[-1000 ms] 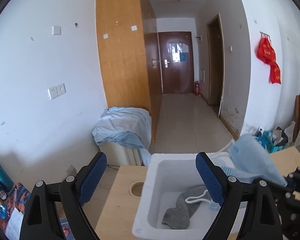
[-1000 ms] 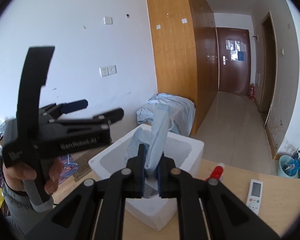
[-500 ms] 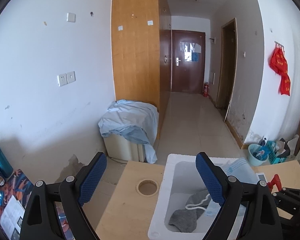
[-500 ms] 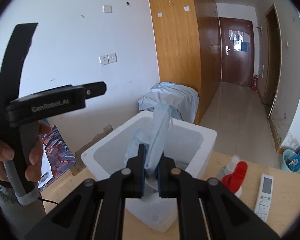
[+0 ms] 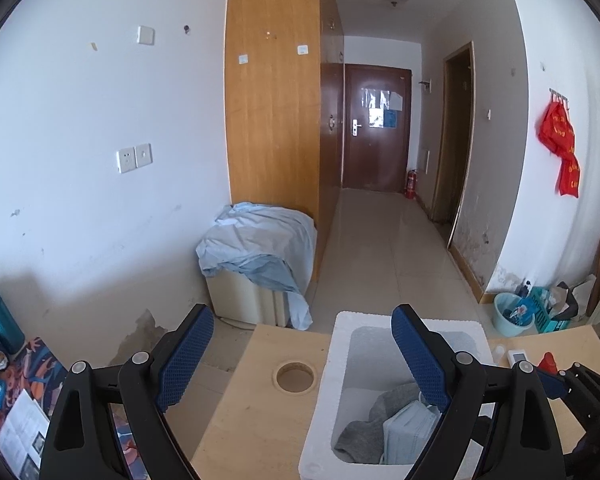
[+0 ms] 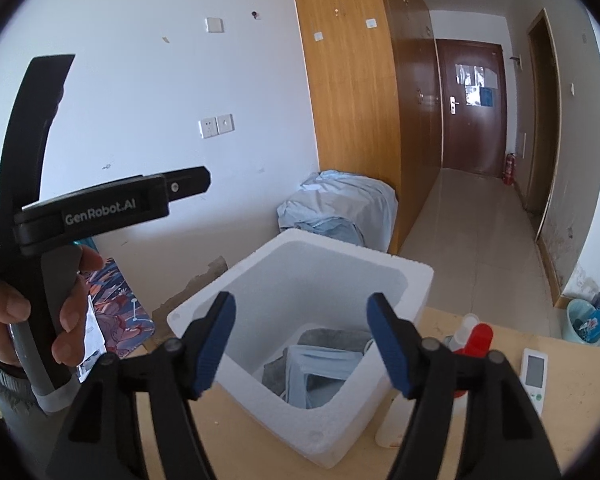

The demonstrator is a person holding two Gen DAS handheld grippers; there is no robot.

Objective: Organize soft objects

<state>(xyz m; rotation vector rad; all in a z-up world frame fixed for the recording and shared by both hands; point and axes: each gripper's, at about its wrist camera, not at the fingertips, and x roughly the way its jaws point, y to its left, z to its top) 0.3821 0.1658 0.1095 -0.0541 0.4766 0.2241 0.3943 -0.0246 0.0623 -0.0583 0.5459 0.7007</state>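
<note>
The light blue face mask [image 6: 320, 372] lies at the bottom of the white foam box [image 6: 380, 384], below and beyond the jaws of the right gripper [image 6: 302, 340] and clear of both pads. The right jaws have just been opening; they now stand spread over the near rim of the box, with nothing between them and nothing touching either blue pad. The mask rests folded on a grey cloth [image 6: 332, 336], with its white ear loop visible at one edge. In the left wrist view the same mask [image 5: 410, 434] shows as a pale pleated stack leaning against the grey cloth [image 5: 364, 428] inside the box [image 5: 320, 408]. The left gripper [image 5: 300, 356] is held with its jaws spread wide and empty; its right-hand pad overlaps the box opening in the view, and whether it touches the box cannot be told. The box stands on the wooden worktop [image 6: 580, 392], beside a red-capped bottle [image 6: 478, 338] and a white remote control [image 6: 534, 376]. A hand [image 6: 32, 312] grips the left gripper's handle.
</note>
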